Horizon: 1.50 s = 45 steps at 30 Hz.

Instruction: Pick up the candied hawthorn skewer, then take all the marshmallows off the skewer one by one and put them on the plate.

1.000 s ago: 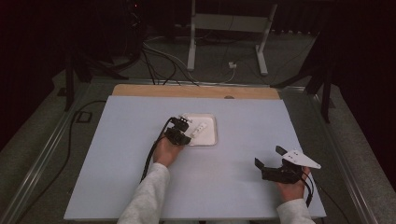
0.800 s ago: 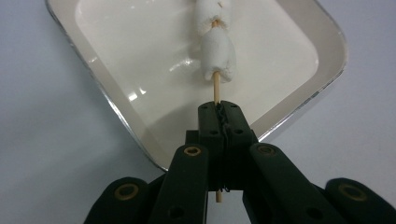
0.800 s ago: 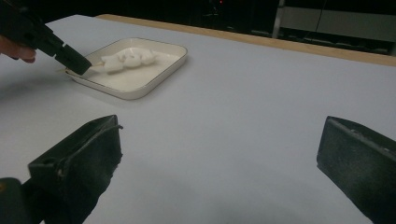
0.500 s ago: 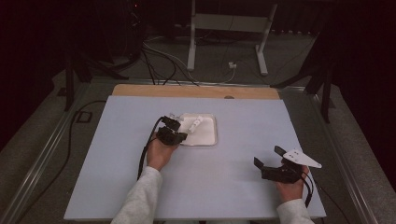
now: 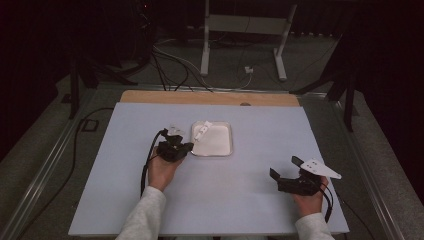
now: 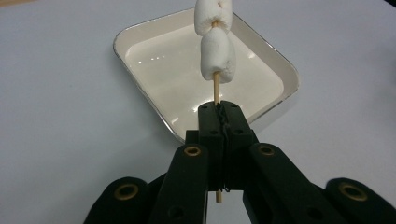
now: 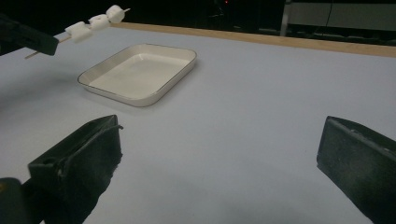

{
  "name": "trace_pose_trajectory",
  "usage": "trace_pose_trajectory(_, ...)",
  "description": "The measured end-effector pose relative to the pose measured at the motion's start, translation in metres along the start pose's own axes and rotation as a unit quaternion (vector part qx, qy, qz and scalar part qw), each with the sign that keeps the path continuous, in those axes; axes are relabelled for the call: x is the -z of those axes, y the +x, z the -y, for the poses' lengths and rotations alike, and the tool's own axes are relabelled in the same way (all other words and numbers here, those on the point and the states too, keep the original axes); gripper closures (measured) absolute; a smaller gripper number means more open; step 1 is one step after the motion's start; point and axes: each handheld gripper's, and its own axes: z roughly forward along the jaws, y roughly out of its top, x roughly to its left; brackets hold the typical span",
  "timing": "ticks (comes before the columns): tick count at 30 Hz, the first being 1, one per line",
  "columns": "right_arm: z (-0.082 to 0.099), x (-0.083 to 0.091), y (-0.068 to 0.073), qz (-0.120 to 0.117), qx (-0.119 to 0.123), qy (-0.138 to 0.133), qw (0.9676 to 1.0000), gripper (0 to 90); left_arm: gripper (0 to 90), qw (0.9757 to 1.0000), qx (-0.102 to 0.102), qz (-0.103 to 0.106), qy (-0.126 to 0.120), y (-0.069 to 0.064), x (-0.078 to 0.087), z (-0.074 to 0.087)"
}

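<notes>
My left gripper (image 5: 176,144) is shut on the lower end of a thin wooden skewer that carries white marshmallows (image 5: 202,129). It hovers at the left edge of the white tray (image 5: 220,145), and the marshmallows reach over the tray's upper left corner. In the left gripper view the jaws (image 6: 219,112) pinch the stick below the marshmallows (image 6: 217,56), with the tray (image 6: 154,70) beneath. The right gripper view shows three marshmallows (image 7: 93,23) on the skewer above the tray (image 7: 140,70). My right gripper (image 5: 285,167) rests open near the table's front right, nothing between its jaws (image 7: 219,133).
The pale blue table top (image 5: 250,200) has a wooden strip (image 5: 210,97) along its far edge. Beyond it on the dark floor are cables (image 5: 170,60) and a white stand (image 5: 245,30). A black cable (image 5: 147,165) trails from the left gripper.
My left hand has moved left and slightly up, carrying the marshmallow skewer from over the tray toward its left edge. The right hand has stayed in place.
</notes>
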Motion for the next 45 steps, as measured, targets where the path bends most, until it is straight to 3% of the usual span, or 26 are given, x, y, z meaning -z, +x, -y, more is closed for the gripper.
trace_pose_trajectory(5,-0.005,-0.003,0.000,-0.011,-0.010,-0.007,0.9999,0.1,90.0,0.9998,-0.009,0.003,-0.017,-0.005,0.009,0.009)
trace_pose_trajectory(15,-0.046,-0.016,0.014,-0.059,-0.023,-0.031,0.9975,0.1,90.0,0.9983,-0.020,0.011,-0.054,-0.016,0.026,0.018)
trace_pose_trajectory(16,-0.057,-0.022,0.019,-0.081,-0.032,-0.036,0.9956,0.1,90.0,0.9982,-0.021,0.011,-0.055,-0.016,0.027,0.021)
trace_pose_trajectory(22,-0.081,-0.043,0.035,-0.111,-0.029,-0.047,0.9923,0.1,90.0,0.9979,-0.012,0.014,-0.062,-0.015,0.031,0.025)
trace_pose_trajectory(28,-0.096,-0.070,0.048,-0.125,-0.041,-0.019,0.9912,1.2,90.0,0.9971,-0.021,0.013,-0.071,-0.018,0.035,0.025)
trace_pose_trajectory(30,-0.103,-0.086,0.059,-0.147,-0.049,-0.010,0.9879,2.3,90.0,0.9969,-0.024,0.012,-0.074,-0.019,0.036,0.025)
trace_pose_trajectory(34,-0.110,-0.103,0.070,-0.166,-0.056,0.008,0.9845,3.4,90.0,0.9958,-0.034,0.018,-0.083,-0.023,0.037,0.024)
trace_pose_trajectory(37,-0.116,-0.114,0.077,-0.178,-0.057,0.018,0.9822,5.8,90.0,0.9951,-0.039,0.023,-0.089,-0.025,0.037,0.024)
trace_pose_trajectory(40,-0.121,-0.124,0.080,-0.197,-0.073,0.030,0.9771,12.0,90.0,0.9935,-0.047,0.030,-0.099,-0.028,0.038,0.023)
trace_pose_trajectory(41,-0.121,-0.124,0.080,-0.197,-0.073,0.030,0.9771,12.0,90.0,0.9931,-0.048,0.031,-0.102,-0.029,0.038,0.023)
trace_pose_trajectory(42,-0.122,-0.130,0.081,-0.216,-0.087,0.040,0.9716,19.8,90.0,0.9926,-0.052,0.032,-0.105,-0.031,0.039,0.023)
trace_pose_trajectory(43,-0.122,-0.133,0.081,-0.224,-0.094,0.045,0.9690,25.9,90.0,0.9922,-0.054,0.033,-0.108,-0.031,0.039,0.023)
trace_pose_trajectory(45,-0.120,-0.139,0.081,-0.248,-0.112,0.056,0.9607,39.5,90.0,0.9914,-0.059,0.034,-0.112,-0.034,0.039,0.022)
